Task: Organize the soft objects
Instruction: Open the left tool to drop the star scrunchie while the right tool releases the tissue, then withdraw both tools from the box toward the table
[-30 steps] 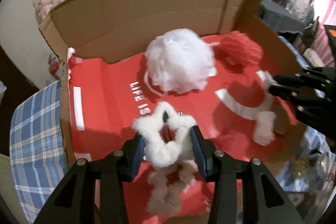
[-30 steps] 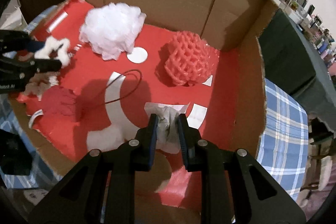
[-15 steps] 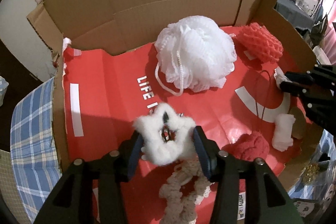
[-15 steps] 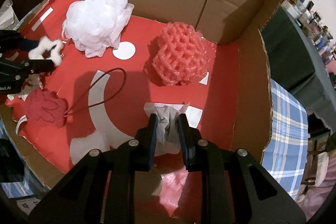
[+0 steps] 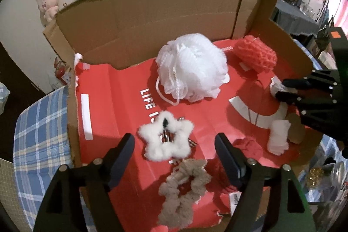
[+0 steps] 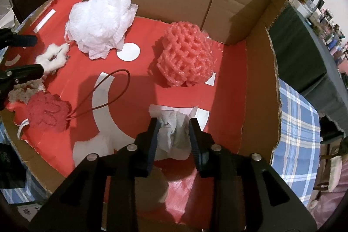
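Note:
A cardboard box (image 5: 152,14) with a red floor holds soft things. My left gripper (image 5: 174,140) is open, its jaws on either side of a white fluffy star (image 5: 166,138) that lies on the floor; the star also shows in the right wrist view (image 6: 53,57). A beige scrunchie (image 5: 182,190) lies just in front of it. My right gripper (image 6: 174,126) is shut on a crumpled white tissue wad (image 6: 174,132), also seen in the left wrist view (image 5: 276,85). A white mesh pouf (image 5: 191,69) and a red foam net (image 6: 187,55) sit farther back.
A red knit piece with a cord loop (image 6: 46,112) lies at the box's near left. A white fluffy roll (image 5: 278,138) lies near the right gripper. A blue plaid cloth (image 5: 39,129) covers the table around the box. Plush toys (image 5: 49,3) hang on the wall.
My left gripper has opened and let go of the white star, which now lies on the red floor. The right gripper still holds the tissue wad, slightly closer to the box floor.

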The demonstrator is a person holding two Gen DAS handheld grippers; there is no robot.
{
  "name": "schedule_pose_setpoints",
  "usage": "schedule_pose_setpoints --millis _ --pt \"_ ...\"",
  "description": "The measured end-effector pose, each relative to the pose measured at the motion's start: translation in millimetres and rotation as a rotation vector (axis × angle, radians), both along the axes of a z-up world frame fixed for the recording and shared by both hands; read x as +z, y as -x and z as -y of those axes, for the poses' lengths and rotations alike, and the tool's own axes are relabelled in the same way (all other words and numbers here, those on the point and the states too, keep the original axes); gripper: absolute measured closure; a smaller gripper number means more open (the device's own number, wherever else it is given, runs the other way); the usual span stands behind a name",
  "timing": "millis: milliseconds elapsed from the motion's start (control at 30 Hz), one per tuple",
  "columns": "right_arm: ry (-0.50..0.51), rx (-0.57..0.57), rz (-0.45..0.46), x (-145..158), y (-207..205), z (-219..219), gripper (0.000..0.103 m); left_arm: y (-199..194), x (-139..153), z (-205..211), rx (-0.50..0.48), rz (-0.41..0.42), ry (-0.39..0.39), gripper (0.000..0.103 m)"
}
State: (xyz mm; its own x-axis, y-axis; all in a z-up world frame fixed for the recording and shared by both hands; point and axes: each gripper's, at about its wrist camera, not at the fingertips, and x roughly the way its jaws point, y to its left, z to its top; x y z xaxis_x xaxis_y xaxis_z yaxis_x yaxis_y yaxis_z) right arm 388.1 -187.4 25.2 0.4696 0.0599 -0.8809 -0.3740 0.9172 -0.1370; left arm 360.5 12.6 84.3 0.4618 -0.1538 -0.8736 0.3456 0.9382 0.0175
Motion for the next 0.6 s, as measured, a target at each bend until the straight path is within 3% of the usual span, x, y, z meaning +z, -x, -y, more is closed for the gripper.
schedule_pose_setpoints --millis 233,500,600 --pt "-0.036 -0.017 0.037 20.5 16.8 4.9 0.075 27.7 18.9 2.7 -0.002 0.051 0.031 0.018" --pt "-0.125 -0.004 0.128 69.2 69.3 10.1 0.072 72.8 57.7 5.5 -0.015 0.16 0.126 0.008" --pt "-0.151 0.0 0.194 85.4 93.4 11.3 0.024 93.7 67.4 8.2 -0.005 0.208 0.158 0.004"
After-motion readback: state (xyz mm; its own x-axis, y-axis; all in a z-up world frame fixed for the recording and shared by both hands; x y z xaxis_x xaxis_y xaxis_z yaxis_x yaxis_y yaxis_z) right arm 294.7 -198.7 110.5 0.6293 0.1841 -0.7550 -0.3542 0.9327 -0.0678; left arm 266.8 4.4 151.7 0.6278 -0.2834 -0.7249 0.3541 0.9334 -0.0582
